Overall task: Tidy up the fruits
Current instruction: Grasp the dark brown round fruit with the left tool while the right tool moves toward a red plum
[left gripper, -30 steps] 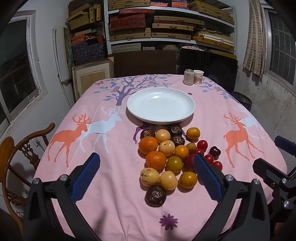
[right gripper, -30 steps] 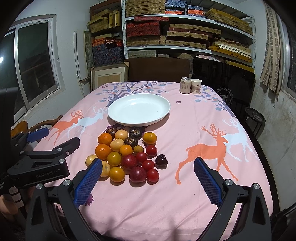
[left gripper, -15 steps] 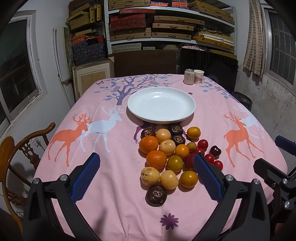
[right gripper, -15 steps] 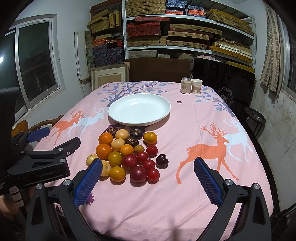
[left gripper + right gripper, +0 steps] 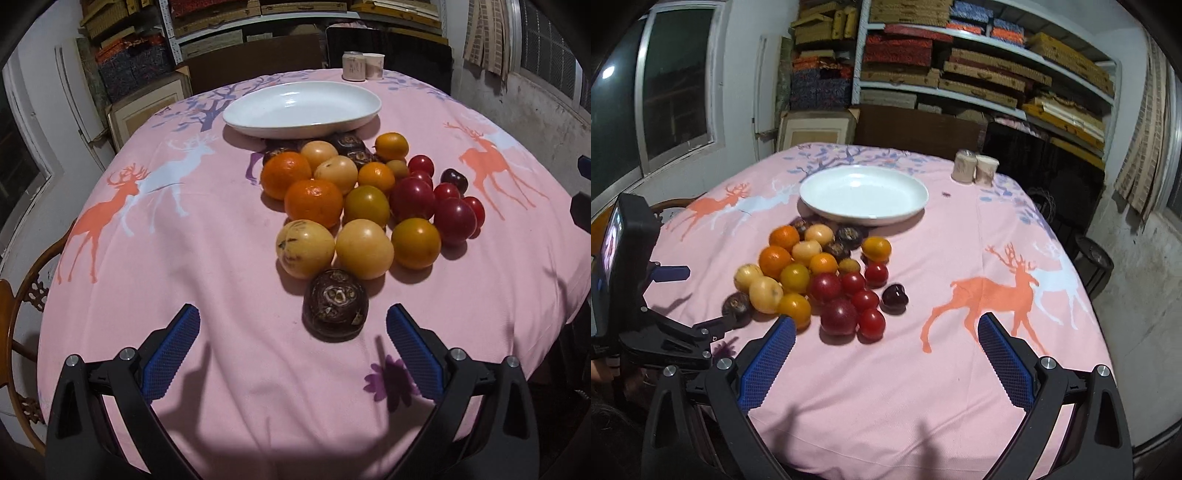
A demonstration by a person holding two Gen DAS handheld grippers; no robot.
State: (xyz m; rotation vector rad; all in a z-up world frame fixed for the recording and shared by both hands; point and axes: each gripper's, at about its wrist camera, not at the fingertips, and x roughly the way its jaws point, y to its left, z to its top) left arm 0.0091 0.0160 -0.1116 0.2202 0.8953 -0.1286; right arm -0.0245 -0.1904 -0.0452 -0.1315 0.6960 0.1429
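Left gripper (image 5: 293,334) hangs low over the pink cloth, fingers wide apart, dark brown fruit (image 5: 335,305) just ahead at 12 o'clock (untouched); right gripper (image 5: 886,343) likewise spread, fruit pile (image 5: 820,273) at 11 o'clock, white plate (image 5: 863,195) beyond

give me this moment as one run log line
left gripper: open, low near dark brown fruit | right gripper: open, empty | plate: empty | fruits: all on tablecloth
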